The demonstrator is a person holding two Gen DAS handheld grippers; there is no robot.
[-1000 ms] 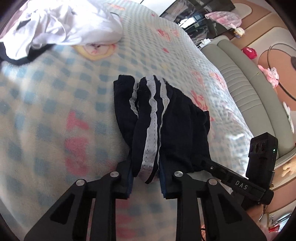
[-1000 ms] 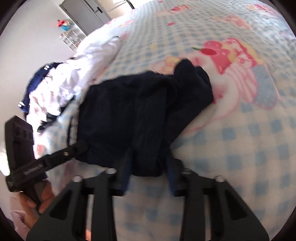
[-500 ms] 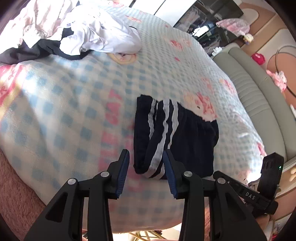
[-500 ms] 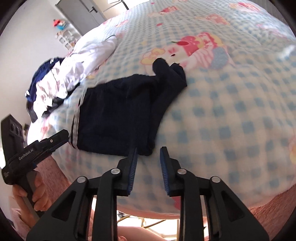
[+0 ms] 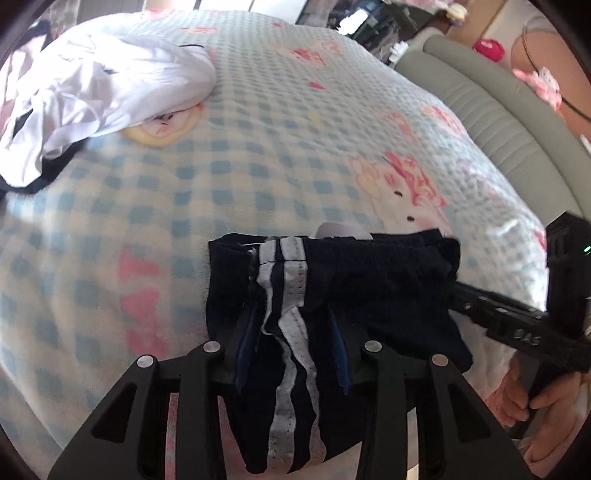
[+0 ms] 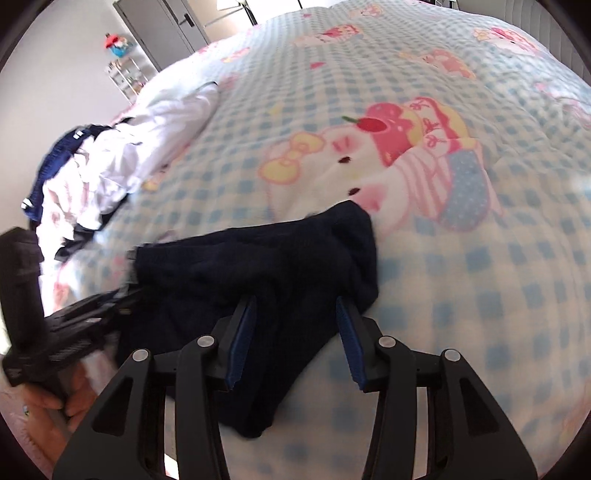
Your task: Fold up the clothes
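Note:
Dark navy shorts with white side stripes (image 5: 332, 288) lie folded at the near edge of the bed. In the left wrist view my left gripper (image 5: 291, 354) straddles the striped edge with its jaws spread, and cloth hangs between and below them. In the right wrist view the shorts (image 6: 266, 273) lie dark and bunched, and my right gripper (image 6: 295, 339) is open with its blue pads either side of the plain edge. The right gripper also shows in the left wrist view (image 5: 517, 325), the left one in the right wrist view (image 6: 74, 325).
A heap of white and dark clothes (image 5: 92, 96) lies at the far left of the checked cartoon-print blanket (image 5: 258, 140). It also shows in the right wrist view (image 6: 122, 162). A grey-green sofa (image 5: 517, 122) runs along the right. A grey cabinet (image 6: 162, 29) stands beyond the bed.
Both grippers, pulled back from the shorts half a second ago, have moved in again onto the near edge. The shorts now look folded shorter, with cloth hanging over the bed edge.

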